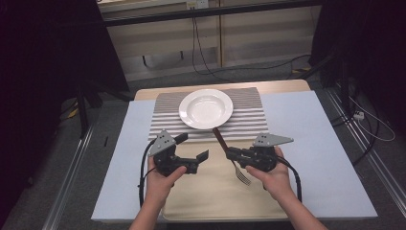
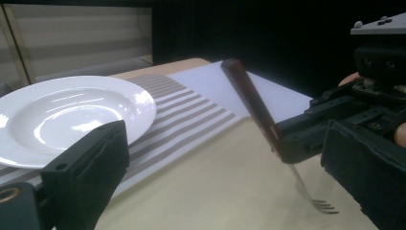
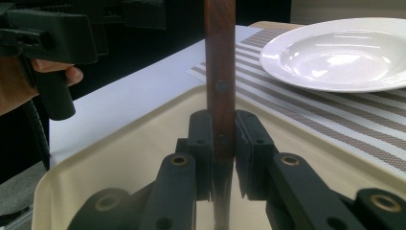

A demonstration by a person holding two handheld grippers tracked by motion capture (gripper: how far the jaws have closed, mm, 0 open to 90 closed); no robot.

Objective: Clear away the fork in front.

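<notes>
A fork [image 1: 220,139] with a brown wooden handle hangs tilted above a cream tray [image 1: 210,197], tines [image 1: 244,178] low and toward me. My right gripper [image 1: 231,154] is shut on the fork where handle meets metal. In the right gripper view both pads clamp the handle [image 3: 220,72]. My left gripper [image 1: 192,147] stands open and holds nothing, just left of the fork over the tray. In the left gripper view its jaws are spread wide, and the right gripper [image 2: 292,141] holds the fork [image 2: 250,98] between them and farther off. A white deep plate [image 1: 206,109] rests beyond.
The plate sits on a striped placemat [image 1: 251,117] at the far side of a pale blue table cover [image 1: 311,143]. The tray's rim [image 3: 119,129] lies just short of the placemat [image 3: 335,115]. Cables run over the floor behind the table.
</notes>
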